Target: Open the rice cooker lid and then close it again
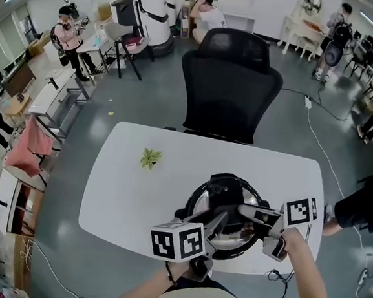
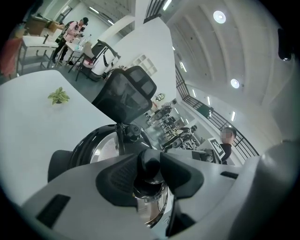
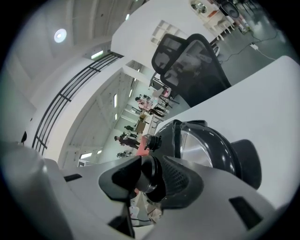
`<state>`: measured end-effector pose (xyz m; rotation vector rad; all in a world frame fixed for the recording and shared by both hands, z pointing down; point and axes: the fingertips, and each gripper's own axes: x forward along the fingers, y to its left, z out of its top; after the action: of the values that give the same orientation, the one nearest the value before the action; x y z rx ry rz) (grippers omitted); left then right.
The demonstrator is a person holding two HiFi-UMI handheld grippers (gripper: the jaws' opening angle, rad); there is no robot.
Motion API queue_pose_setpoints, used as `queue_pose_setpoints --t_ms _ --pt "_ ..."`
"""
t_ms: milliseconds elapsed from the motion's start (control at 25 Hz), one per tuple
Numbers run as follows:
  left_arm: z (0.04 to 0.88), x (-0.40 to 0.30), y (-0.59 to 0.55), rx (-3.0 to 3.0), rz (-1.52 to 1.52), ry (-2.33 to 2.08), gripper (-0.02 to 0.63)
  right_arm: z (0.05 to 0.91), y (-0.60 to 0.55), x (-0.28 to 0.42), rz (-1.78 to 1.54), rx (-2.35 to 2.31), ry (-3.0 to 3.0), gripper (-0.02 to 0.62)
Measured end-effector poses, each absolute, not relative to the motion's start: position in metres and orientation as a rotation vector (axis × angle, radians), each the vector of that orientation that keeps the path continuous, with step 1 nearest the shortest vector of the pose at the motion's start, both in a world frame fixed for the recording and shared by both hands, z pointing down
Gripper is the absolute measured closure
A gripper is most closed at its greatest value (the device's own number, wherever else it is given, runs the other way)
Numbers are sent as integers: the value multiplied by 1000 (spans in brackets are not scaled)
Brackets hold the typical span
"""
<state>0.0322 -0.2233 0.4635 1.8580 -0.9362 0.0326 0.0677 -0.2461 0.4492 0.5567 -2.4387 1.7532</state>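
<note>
Here the rice cooker [image 1: 225, 186] sits at the near edge of the white surface [image 1: 124, 191]. Its lid [image 2: 101, 150] looks raised, silver inner face showing. The left hand-held gripper [image 1: 222, 218] reaches in from the lower left and the right hand-held gripper [image 1: 246, 212] from the right, so the tips meet over the cooker. Each is clamped on a black knob [image 2: 151, 161] there. The right hand [image 1: 295, 247] has its forearm angled back toward the body. A green sprig [image 1: 150, 157] lies well apart.

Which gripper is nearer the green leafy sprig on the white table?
Left. Both clamp the black knob at the black round rice cooker; the left gripper is on the green leafy sprig's side, the right gripper on the opposite side.
</note>
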Motion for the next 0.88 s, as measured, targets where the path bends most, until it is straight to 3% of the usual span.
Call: queue_pose_setpoints --t_ms 80,200,440,720,880 --pt "462 32 -222 1886 57 -942 456 444 -245 64 1742 592 -2470 446" --pt "456 26 -224 1910 53 -969 439 456 -250 90 1589 848 -2378 359" --pt "434 11 -232 1971 19 -1062 420 426 -266 121 1288 1162 -2467 354" --pt "390 -12 -246 2144 43 -1295 426 367 -269 120 845 1406 -2664 475" --pt "359 -20 -247 2271 85 -1499 464 340 -264 123 627 1548 -2658 498"
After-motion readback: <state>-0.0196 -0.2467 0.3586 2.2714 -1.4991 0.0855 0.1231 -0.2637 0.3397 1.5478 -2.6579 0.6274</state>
